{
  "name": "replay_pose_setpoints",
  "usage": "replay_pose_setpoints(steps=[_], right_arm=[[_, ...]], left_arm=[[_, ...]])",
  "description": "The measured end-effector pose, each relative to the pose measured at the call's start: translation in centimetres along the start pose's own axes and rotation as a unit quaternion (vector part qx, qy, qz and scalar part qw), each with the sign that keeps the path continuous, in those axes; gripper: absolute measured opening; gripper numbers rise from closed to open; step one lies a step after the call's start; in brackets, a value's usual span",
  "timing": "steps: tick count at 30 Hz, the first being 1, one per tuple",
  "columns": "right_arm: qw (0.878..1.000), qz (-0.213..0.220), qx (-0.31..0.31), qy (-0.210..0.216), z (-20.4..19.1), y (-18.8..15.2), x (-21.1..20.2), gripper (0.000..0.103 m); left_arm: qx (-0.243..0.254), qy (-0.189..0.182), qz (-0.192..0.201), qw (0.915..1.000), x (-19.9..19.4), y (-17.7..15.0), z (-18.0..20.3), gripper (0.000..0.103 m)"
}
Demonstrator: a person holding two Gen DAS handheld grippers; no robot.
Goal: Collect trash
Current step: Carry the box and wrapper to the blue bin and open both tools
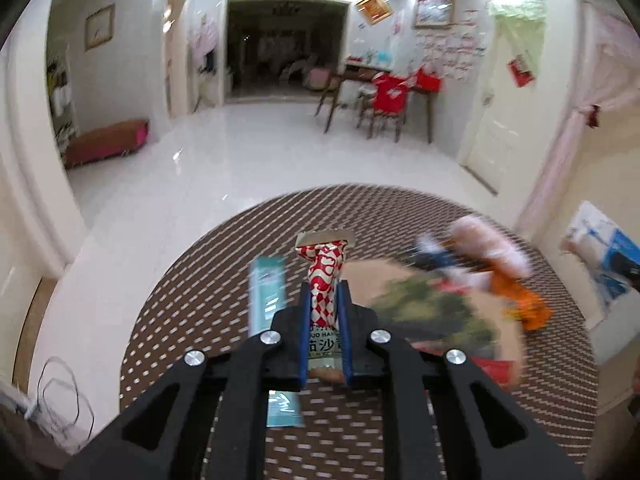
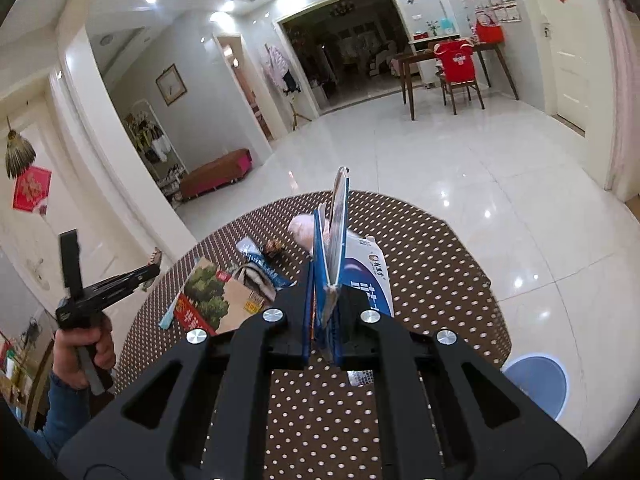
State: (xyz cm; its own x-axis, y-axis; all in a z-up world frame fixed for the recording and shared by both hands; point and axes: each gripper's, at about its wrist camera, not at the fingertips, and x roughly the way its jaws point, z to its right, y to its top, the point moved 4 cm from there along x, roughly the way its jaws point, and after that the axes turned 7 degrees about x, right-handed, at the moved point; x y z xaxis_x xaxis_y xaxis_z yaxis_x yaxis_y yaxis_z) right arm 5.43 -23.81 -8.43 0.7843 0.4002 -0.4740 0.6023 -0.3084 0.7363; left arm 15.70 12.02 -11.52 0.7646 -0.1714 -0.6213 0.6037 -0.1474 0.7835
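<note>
My left gripper (image 1: 325,300) is shut on a red and white snack wrapper (image 1: 323,276) and holds it above the round dotted table (image 1: 200,320). My right gripper (image 2: 325,280) is shut on a flat blue and white package (image 2: 338,220), held upright on edge above the table (image 2: 420,272). On the table lie a teal wrapper (image 1: 266,292), a cardboard sheet with a tree picture (image 1: 436,312) (image 2: 208,296), an orange wrapper (image 1: 524,304), a pink crumpled bag (image 1: 492,244) (image 2: 304,228) and a white and blue box (image 2: 368,276). The left gripper also shows at the left of the right wrist view (image 2: 144,272).
A blue bin (image 2: 536,384) stands on the floor right of the table. A white and blue bag (image 1: 604,256) sits at the right. Cables (image 1: 60,396) lie on the floor at the left. A bench (image 1: 106,142) and a dining table with chairs (image 1: 384,96) stand farther off.
</note>
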Motion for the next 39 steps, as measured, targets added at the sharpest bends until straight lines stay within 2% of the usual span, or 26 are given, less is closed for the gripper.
replay_pose_setpoints(steps=[5,9,14,16,19,24,30,35,39], right_arm=[[0.999,0.024,0.021,-0.003,2.3,0.8,-2.4,0.008],[0.998,0.048,0.045,-0.015,5.3,1.3,-4.9,0.008],[0.993,0.075,0.089,-0.037,9.9,1.7,-8.2,0.008],[0.988,0.086,0.113,-0.055,12.6,1.6,-9.7,0.008],[0.982,0.090,0.144,-0.084,16.3,1.3,-11.2,0.008],[0.967,0.069,0.205,-0.133,22.9,-0.2,-11.5,0.008],[0.951,0.022,0.265,-0.158,29.3,-2.1,-9.3,0.008],[0.942,-0.001,0.300,-0.152,32.7,-3.5,-7.9,0.010],[0.929,-0.022,0.339,-0.144,35.6,-4.8,-6.2,0.011]], left_arm=[[0.038,-0.050,0.036,0.9974,-2.2,2.6,6.9,0.012],[0.064,-0.114,0.047,0.9903,-1.9,4.7,14.0,0.012],[0.095,-0.191,0.031,0.9766,0.2,5.6,23.5,0.012],[0.100,-0.225,0.011,0.9692,1.7,5.5,27.5,0.012],[0.119,-0.254,-0.021,0.9596,4.1,4.9,33.4,0.012],[0.150,-0.270,-0.075,0.9483,8.1,3.1,41.5,0.012],[0.194,-0.270,-0.156,0.9301,13.2,0.2,49.7,0.013],[0.218,-0.261,-0.211,0.9165,16.9,-1.7,52.9,0.013],[0.219,-0.252,-0.271,0.9029,20.7,-4.2,55.3,0.015]])
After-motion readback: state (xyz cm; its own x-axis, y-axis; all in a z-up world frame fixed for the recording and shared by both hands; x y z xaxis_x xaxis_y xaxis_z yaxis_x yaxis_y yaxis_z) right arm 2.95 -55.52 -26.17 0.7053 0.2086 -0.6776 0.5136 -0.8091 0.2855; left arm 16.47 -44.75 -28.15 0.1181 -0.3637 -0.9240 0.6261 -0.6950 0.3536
